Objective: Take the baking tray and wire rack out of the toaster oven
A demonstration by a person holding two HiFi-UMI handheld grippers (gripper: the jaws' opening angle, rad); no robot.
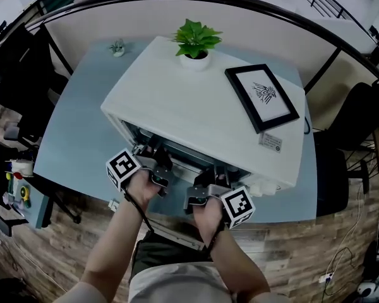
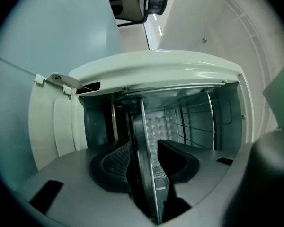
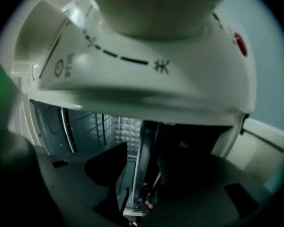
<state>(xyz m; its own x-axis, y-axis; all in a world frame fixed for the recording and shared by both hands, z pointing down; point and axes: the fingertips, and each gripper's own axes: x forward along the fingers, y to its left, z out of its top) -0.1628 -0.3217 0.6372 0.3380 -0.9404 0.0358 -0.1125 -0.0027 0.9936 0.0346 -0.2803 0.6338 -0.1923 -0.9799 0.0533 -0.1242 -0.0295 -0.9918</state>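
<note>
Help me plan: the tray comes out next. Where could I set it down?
Bare: the table left of the oven, between the small plant and the near edge; the oven top in front of the potted plant, left of the frame. Crowded: the oven mouth, with left gripper and right gripper; right of the oven, a thin strip.

Oven cavity covered from above; right grip lost in shadow.
In the head view, the toaster oven [image 1: 202,115] top hides the cavity and the jaw tips of the left gripper [image 1: 150,164] and right gripper [image 1: 205,191]. In the right gripper view one jaw sinks into darkness, so its contact with the baking tray [image 3: 140,164] is unclear, and the control panel [image 3: 132,63] print is blurred.
</note>
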